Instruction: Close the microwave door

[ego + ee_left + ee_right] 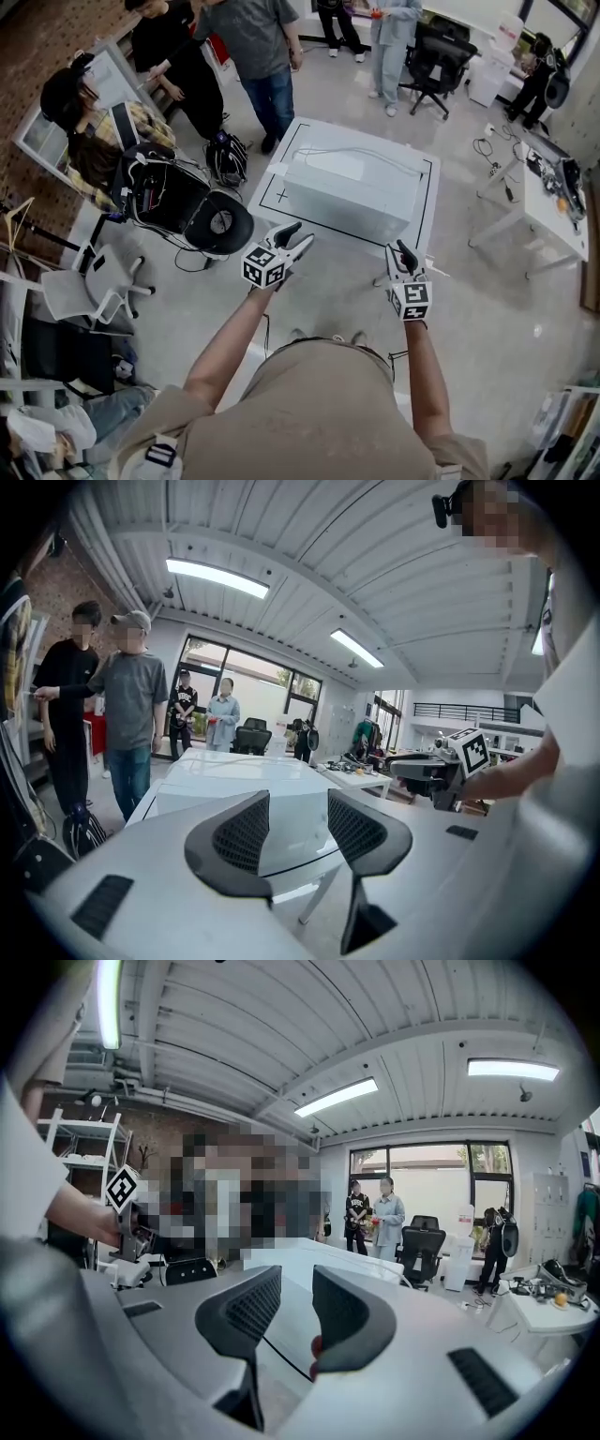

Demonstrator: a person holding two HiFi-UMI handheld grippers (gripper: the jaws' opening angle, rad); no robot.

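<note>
A white microwave [352,192] sits on a white table [281,178] marked with black lines. From above I see its top and near face, and no door swung out. My left gripper [298,234] hovers at the table's near left edge, open and holding nothing. My right gripper [403,251] is held at the near right edge with a narrow gap between its jaws and nothing in it. In the left gripper view the left gripper [298,803] points at the white box, and the right gripper [441,772] shows off to the right.
Several people [253,47] stand beyond the table. Left of it are a black office chair [202,211] with gear on it, a backpack [228,157] and a grey chair [89,286]. A second white table [544,202] with cables stands at the right.
</note>
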